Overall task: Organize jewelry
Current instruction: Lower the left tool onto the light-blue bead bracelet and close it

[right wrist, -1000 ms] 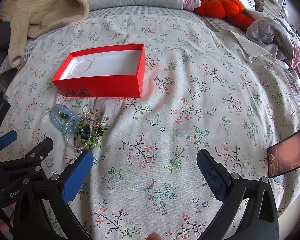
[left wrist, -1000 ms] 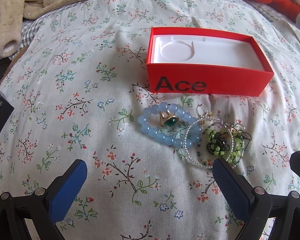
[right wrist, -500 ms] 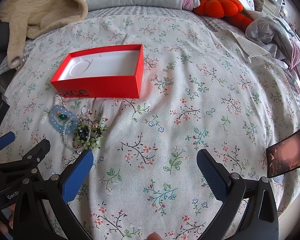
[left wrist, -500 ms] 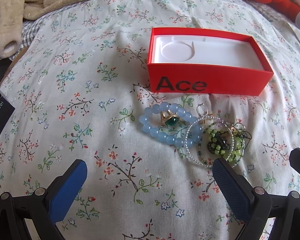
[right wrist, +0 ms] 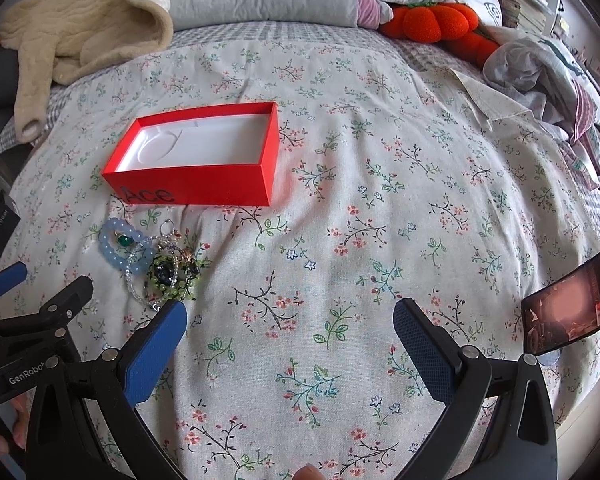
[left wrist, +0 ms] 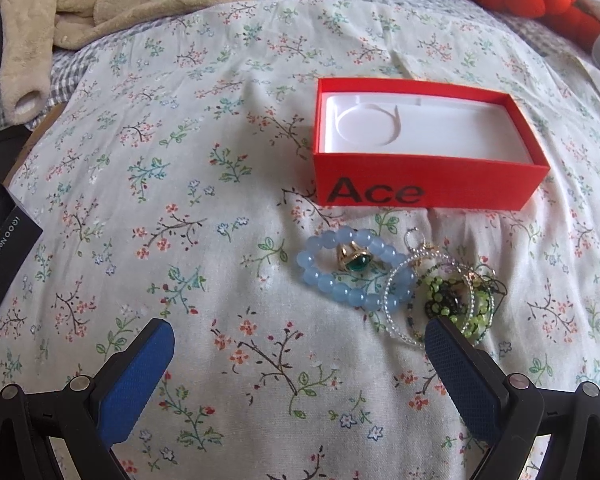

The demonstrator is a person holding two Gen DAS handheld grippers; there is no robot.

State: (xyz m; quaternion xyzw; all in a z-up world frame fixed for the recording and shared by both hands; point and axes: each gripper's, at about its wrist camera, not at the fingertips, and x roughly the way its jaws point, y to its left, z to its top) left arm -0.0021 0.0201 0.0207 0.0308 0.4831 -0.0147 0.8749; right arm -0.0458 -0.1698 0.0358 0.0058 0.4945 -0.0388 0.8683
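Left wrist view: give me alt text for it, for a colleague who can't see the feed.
A small heap of jewelry, a blue bead bracelet ringing a gold ring with a green stone beside tangled clear and green beaded pieces, lies on a floral bedspread just in front of an open, empty red box marked "Ace". The open left tongs hover short of the heap, holding nothing.

Left gripper (left wrist: 298,344) has drifted toward 7 o'clock: red box (left wrist: 420,190) and jewelry pile (left wrist: 396,280) sit slightly further toward 1 o'clock in left wrist view; right view shows them shifted toward 12 o'clock.
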